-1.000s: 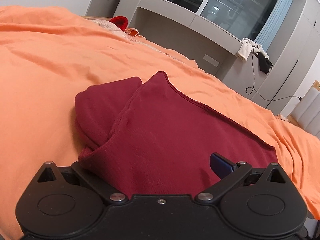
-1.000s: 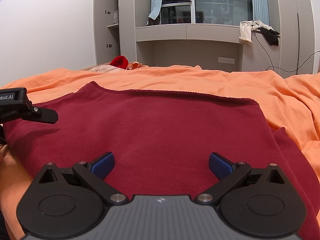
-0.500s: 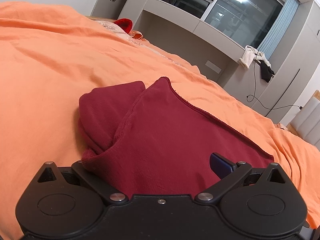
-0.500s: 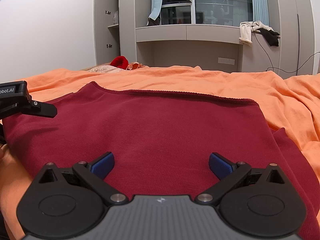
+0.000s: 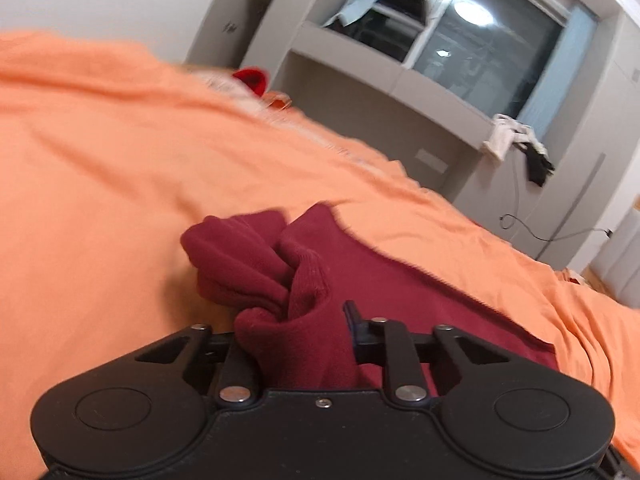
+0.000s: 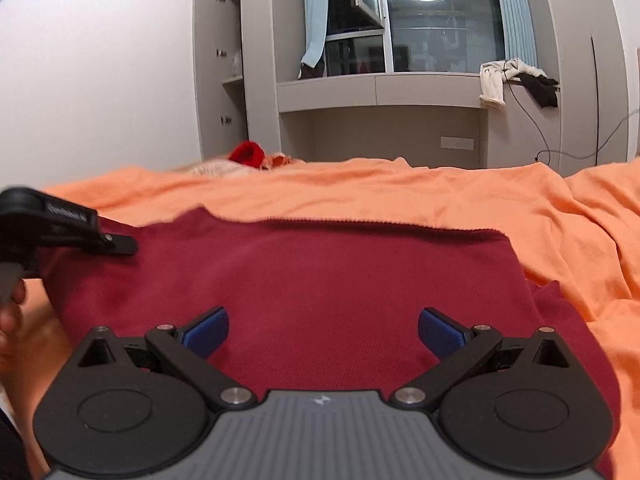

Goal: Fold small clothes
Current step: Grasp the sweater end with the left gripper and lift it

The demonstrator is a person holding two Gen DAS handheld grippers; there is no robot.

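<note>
Left gripper (image 5: 296, 320): matte black housing, two round side discs, silver pivot screws, black linkage arms, dark blue pad. Right gripper (image 6: 323, 330): black discs and linkages, ribbed grey centre plate with small white emblem, silver pivot screws, blue ridged pads (image 6: 440, 330). White lettering on left gripper's side, blurred.

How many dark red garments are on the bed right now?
1: the dark red garment lies on the orange bedsheet, one corner bunched in the closing left gripper. More may be hidden.

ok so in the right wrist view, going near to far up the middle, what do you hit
right tool → dark red garment → orange bedsheet → grey built-in desk unit → window
</note>
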